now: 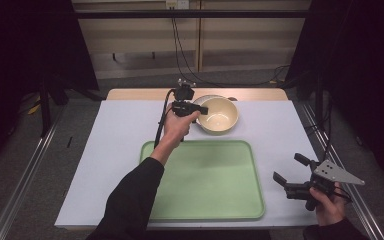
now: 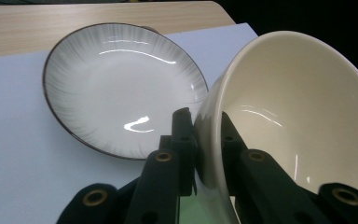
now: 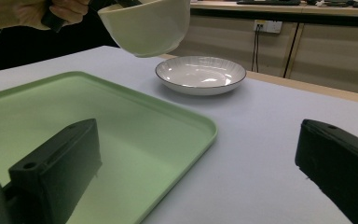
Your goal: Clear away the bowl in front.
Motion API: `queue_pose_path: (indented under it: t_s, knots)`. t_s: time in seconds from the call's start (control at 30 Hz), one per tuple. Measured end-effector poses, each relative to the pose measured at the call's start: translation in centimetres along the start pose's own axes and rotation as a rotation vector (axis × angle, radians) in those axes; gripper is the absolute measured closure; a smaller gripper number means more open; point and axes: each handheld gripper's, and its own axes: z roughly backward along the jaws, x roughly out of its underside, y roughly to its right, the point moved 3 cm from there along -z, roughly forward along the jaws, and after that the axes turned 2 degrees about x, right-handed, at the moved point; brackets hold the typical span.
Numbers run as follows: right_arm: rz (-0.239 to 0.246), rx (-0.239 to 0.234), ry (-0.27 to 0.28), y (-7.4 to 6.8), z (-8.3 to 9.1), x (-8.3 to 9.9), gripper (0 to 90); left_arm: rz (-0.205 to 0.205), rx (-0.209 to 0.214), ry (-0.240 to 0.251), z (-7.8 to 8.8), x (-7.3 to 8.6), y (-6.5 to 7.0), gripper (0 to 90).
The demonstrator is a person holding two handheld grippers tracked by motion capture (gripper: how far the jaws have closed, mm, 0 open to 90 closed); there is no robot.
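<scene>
The left gripper (image 1: 198, 110) has its jaws clamped on the rim of the cream bowl (image 1: 220, 115), one jaw inside the wall and one outside. The bowl hangs clear of the counter (image 1: 115, 130), above its far middle part. In the left gripper view the bowl (image 2: 303, 116) is tilted, its mouth turned to the side and upward rather than straight up; being round, it has no long axis to speak of.

Under and just behind it the white plate (image 3: 200, 74) with a dark rim lies flat on the counter, near the far edge. The green tray (image 1: 210, 180) lies nearer the person, its far rim close below the bowl, its floor bare.

The right gripper (image 1: 292, 175) is held off to the right of the tray, jaws wide apart with nothing between them.
</scene>
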Motion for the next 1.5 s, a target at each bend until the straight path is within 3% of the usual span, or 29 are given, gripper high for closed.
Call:
queue_pose_path:
  t_s: [0.63, 1.17, 1.5]
  knots:
    - [0.0, 0.002, 0.01, 0.0, 0.0, 0.0, 0.0, -0.034, 0.071, -0.04, -1.5, 1.0, 2.8, 82.3]
    - [0.0, -0.001, 0.01, -0.1, 0.0, 0.0, 0.0, -0.042, 0.101, -0.093, -3.9, 2.1, 4.5, 82.4]
    - [0.003, -0.001, 0.012, 0.0, 0.0, 0.0, 0.0, -0.059, 0.095, -0.138, -5.7, 2.9, 4.8, 82.4]
